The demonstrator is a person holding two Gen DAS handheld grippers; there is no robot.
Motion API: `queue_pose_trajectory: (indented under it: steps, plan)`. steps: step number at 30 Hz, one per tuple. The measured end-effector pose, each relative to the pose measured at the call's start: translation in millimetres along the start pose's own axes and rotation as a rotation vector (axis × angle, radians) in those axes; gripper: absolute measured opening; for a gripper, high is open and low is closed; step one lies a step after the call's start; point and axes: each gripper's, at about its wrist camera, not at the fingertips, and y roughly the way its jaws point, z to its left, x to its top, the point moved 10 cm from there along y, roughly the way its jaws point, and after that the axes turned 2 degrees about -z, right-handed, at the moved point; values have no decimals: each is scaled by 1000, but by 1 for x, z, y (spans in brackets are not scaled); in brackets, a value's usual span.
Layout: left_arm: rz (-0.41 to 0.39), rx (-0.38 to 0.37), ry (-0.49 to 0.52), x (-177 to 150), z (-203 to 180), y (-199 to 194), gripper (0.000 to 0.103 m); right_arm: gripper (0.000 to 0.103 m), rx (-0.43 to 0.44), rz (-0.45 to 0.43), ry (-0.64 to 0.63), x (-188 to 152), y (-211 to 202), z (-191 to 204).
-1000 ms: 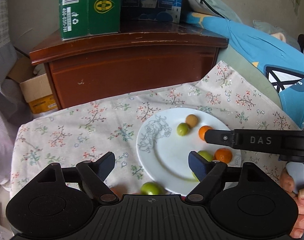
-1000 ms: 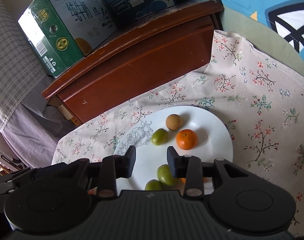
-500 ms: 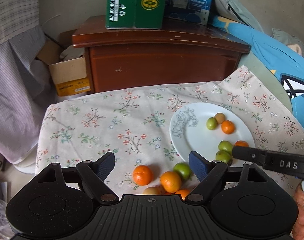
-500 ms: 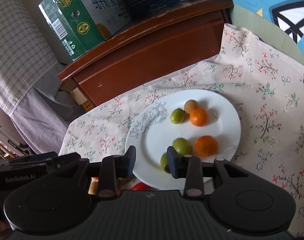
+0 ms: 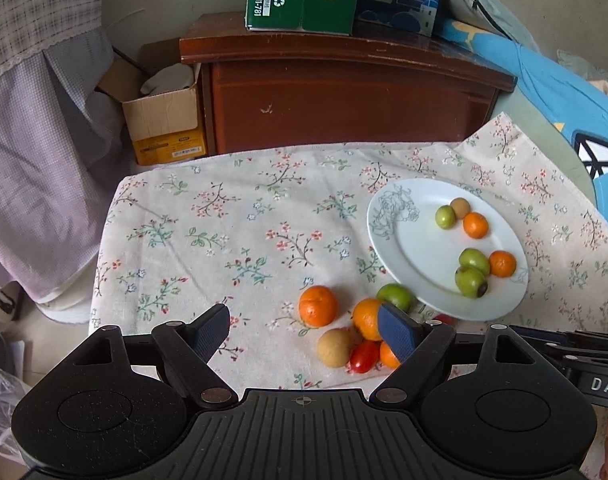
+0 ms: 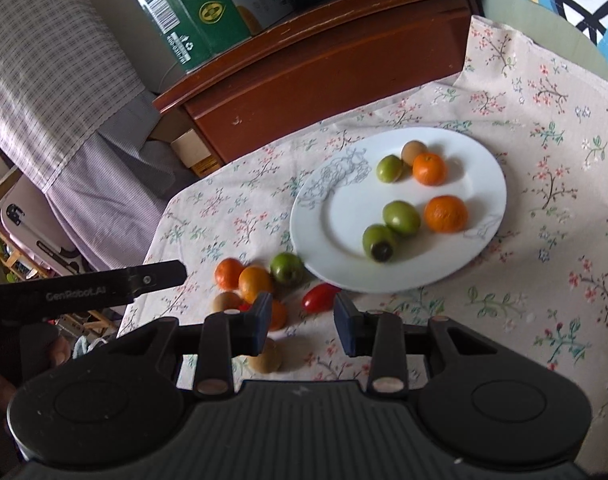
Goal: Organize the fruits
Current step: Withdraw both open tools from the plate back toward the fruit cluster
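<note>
Beside the plate, loose fruits come into view as both grippers pull back: six sit plated, the rest wait on the cloth. Left gripper spread wide, right gripper narrowly parted, both empty.

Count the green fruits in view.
4. Three lie on the plate: one at the far side, two side by side nearer. One sits on the cloth against the plate's near-left rim. Grippers may hide more.
</note>
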Motion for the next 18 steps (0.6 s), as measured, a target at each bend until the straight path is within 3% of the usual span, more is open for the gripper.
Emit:
queue_pose_trajectory:
  steps: [18]
  plan:
    - [28,-8,-23,-19,15,11,81,36,61,91,-95,-36,23,28]
